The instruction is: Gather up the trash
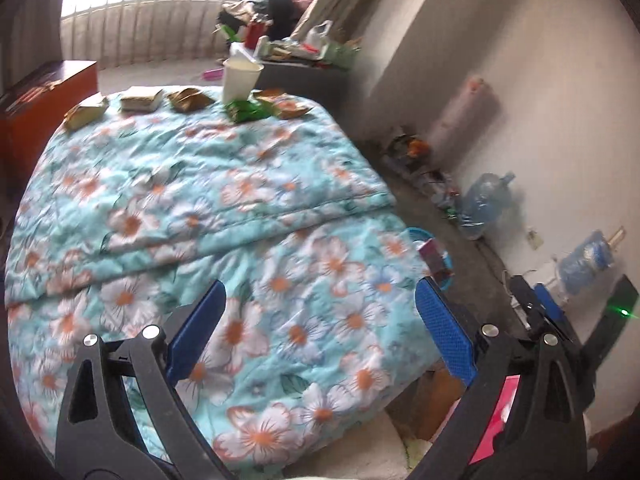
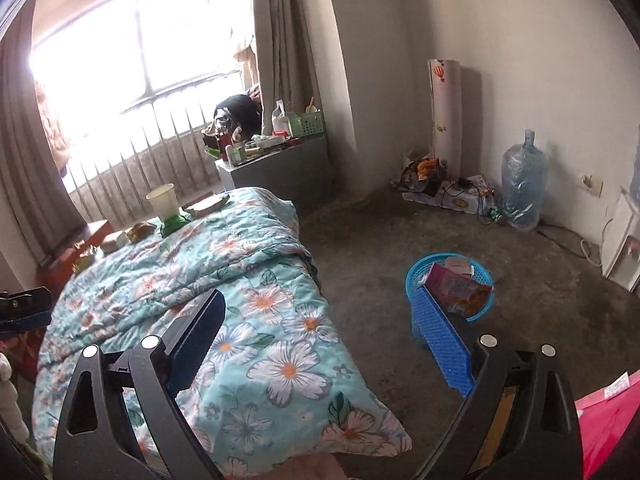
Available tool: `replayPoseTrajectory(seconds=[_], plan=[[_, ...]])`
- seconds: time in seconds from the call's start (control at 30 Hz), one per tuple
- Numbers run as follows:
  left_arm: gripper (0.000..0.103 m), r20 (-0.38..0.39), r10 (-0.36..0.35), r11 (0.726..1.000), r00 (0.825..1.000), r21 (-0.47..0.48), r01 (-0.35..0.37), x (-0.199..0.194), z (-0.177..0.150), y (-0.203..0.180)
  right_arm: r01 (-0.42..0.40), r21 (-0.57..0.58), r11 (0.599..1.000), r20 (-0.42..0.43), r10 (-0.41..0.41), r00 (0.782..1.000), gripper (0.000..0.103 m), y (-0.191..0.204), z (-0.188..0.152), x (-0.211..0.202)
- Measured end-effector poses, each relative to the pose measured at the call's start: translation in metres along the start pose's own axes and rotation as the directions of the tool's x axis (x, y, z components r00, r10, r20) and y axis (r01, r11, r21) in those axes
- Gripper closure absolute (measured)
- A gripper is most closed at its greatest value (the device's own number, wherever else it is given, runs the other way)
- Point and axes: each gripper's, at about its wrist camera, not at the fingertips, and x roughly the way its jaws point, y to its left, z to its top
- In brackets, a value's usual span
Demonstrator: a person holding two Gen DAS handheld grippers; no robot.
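Observation:
A white paper cup [image 1: 240, 78] stands at the far edge of the floral quilt [image 1: 200, 208], with a green wrapper [image 1: 248, 110] at its foot. Several brown packets [image 1: 142, 99] lie in a row beside them. My left gripper [image 1: 322, 286] hangs open over the near part of the quilt, nothing between its fingers. A blue basket [image 2: 412, 276] on the floor right of the bed holds a pink carton [image 2: 452, 284]. My right gripper [image 2: 320, 296] is open and empty, above the quilt's corner, its right pad in front of the basket. The cup [image 2: 164, 200] shows far off.
A grey cabinet [image 2: 280, 168] loaded with clutter stands by the window. An orange-red box [image 1: 48, 96] is left of the bed. Along the wall are a rolled mat [image 2: 446, 112], a large water bottle [image 2: 524, 184] and floor litter [image 2: 432, 180]. A pink bag [image 2: 608, 420] lies near right.

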Motion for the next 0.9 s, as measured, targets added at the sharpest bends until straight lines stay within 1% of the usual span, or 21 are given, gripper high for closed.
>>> replayPoseTrajectory(seconds=[0.07,0.17,0.23,0.3,0.4,0.47,0.63,0.73,0.9], plan=[[0.011,-0.021,0.066,0.998,0.998,0.001,-0.066,0.009,-0.01,0.0,0.023,-0.1,0.995,-0.014,-0.025,1.0,0.007,0.012,-0.003,-0.002],[0.011,-0.023,0.152,0.988,0.988,-0.001,-0.152,0.017,-0.026,-0.005,0.036,-0.209,0.977,-0.064,-0.05,0.997,0.007,0.025,-0.014,-0.008],[0.011,-0.043,0.174,0.984,0.984,-0.028,-0.175,0.022,-0.038,-0.005,0.042,-0.259,0.965,-0.124,-0.076,0.989,0.007,0.03,-0.024,-0.007],[0.011,-0.06,0.195,0.979,0.979,-0.056,-0.198,0.028,-0.048,-0.006,0.04,-0.281,0.959,-0.194,-0.097,0.976,0.007,0.032,-0.033,-0.003],[0.012,-0.078,0.225,0.971,0.971,-0.059,-0.23,0.033,-0.062,-0.009,0.013,-0.252,0.968,-0.257,-0.079,0.963,0.007,0.027,-0.041,-0.001],[0.012,-0.078,0.236,0.97,0.969,-0.044,-0.24,0.033,-0.065,-0.012,0.005,-0.223,0.975,-0.277,-0.068,0.959,0.007,0.022,-0.041,0.0],[0.011,-0.035,0.258,0.965,0.965,-0.041,-0.26,0.025,-0.062,-0.02,0.014,-0.168,0.986,-0.316,-0.068,0.946,0.007,0.009,-0.04,0.011],[0.011,-0.031,0.261,0.964,0.965,-0.047,-0.263,0.023,-0.061,-0.024,0.007,-0.135,0.991,-0.328,-0.052,0.943,0.007,0.002,-0.038,0.013],[0.011,-0.029,0.299,0.954,0.954,-0.028,-0.3,0.024,-0.063,-0.03,0.018,-0.117,0.993,-0.317,-0.055,0.947,0.007,-0.006,-0.033,0.013]])
